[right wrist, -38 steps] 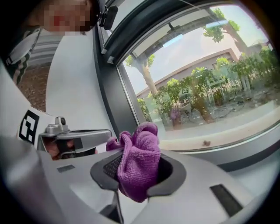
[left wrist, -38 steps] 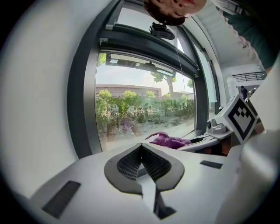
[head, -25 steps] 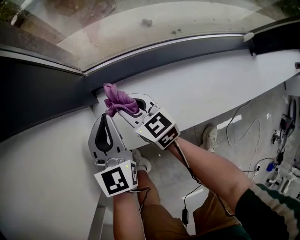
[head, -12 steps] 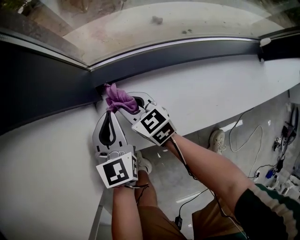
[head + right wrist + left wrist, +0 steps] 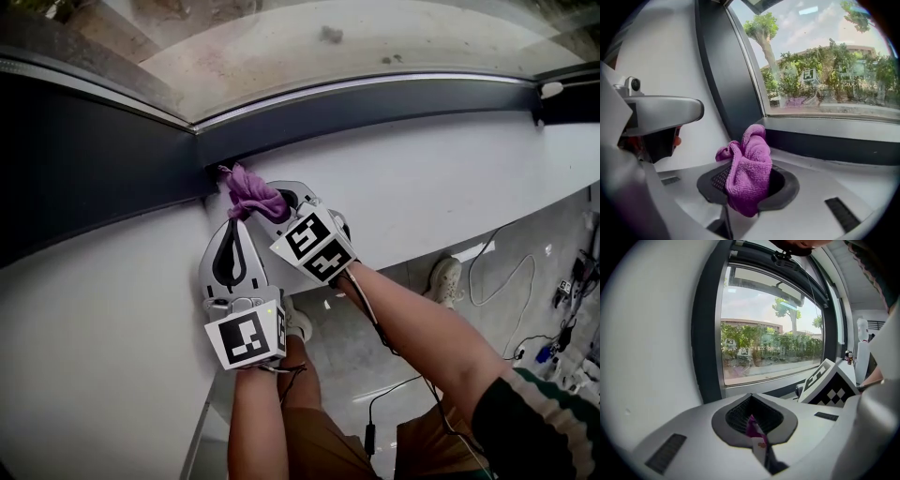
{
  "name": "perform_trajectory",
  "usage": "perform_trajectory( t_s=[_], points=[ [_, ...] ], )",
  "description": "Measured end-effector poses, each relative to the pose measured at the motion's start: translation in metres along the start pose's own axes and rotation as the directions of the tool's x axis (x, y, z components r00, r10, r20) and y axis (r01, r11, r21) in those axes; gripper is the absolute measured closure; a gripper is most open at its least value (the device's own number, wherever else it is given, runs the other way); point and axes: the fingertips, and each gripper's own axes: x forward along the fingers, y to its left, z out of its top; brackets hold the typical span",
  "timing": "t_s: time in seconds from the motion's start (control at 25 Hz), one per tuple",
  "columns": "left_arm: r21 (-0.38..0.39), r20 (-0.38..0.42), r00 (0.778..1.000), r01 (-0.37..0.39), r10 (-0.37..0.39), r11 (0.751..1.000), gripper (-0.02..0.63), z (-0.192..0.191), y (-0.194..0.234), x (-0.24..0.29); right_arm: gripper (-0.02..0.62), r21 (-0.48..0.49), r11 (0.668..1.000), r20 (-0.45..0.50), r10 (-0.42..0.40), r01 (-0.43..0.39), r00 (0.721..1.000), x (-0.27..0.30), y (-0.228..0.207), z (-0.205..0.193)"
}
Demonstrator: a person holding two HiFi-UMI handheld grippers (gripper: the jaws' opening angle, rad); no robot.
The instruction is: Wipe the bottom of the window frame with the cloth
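The right gripper (image 5: 265, 202) is clenched on a crumpled purple microfibre cloth (image 5: 250, 194); in the right gripper view the cloth (image 5: 750, 173) bulges up out of the dark hollow between the closed jaws of that gripper (image 5: 746, 190). The cloth sits in the corner of the window, where the dark grey bottom rail of the window frame (image 5: 375, 98) meets the dark upright (image 5: 84, 178); in the head view its upper tip reaches the foot of the dark frame, and the rest lies over the white sill (image 5: 441, 178).

The left gripper (image 5: 234, 227) lies on the sill just beside the right one, its tip right under the cloth; its jaws are drawn together, and in its own view the left gripper (image 5: 754, 423) shows a thin sliver of purple in the seam between them; whether that sliver is nipped or merely seen through the gap, I cannot tell. Beyond the rail (image 5: 834, 143) the window glass (image 5: 328, 47) shows trees and a building.
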Motion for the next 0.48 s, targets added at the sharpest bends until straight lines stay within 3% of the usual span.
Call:
perform_trajectory(
  t_s=[0.48],
  points=[
    [0.031, -0.027, 1.000, -0.005, 0.005, 1.000, 0.601, -0.002, -0.025, 0.001, 0.469, 0.021, 1.000, -0.033, 0.014, -0.013, 0.999, -0.025, -0.020, -0.016]
  ],
)
